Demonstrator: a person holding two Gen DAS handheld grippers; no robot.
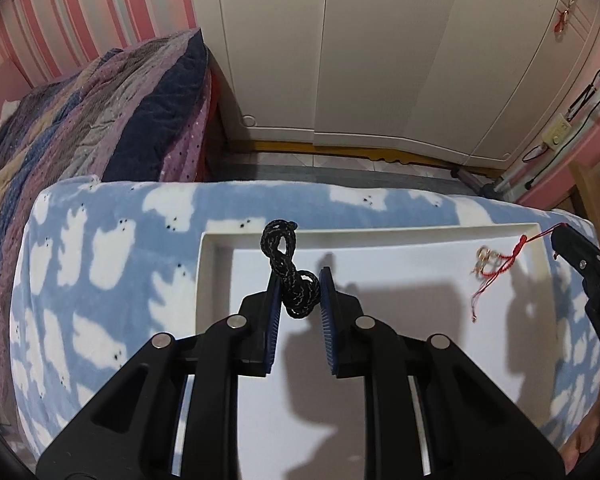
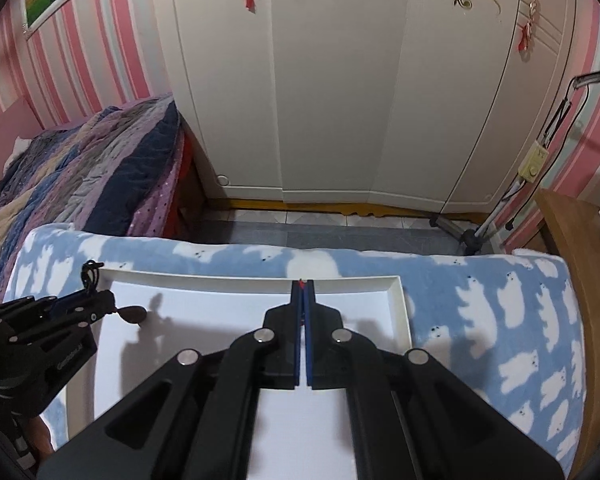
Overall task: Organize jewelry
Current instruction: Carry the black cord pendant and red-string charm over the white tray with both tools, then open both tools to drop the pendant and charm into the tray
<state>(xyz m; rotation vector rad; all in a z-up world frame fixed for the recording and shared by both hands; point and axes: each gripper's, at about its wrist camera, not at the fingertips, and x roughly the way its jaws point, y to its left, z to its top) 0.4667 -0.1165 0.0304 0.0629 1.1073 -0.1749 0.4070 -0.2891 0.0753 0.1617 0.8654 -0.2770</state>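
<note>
Holding a black cord [image 1: 290,270] in our left gripper [image 1: 298,284] and a red-string charm [image 1: 496,264] pinched in our right gripper [image 2: 303,292] above the white tray [image 1: 214,276], we judge both pieces not yet laid down.

Your left gripper [image 1: 299,280] pinching a black braided cord [image 1: 288,270] above the white tray [image 1: 214,280], your right gripper [image 1: 556,245] dangling a red string bracelet [image 1: 496,266] at the tray's right edge

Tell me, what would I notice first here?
A twisted black cord is pinched in the left tongs, held above the white tray. At the tray's right side, the right tongs are shut on a red string that dangles a small gold charm. Beneath the tray is a blue blanket with white bears.
</note>
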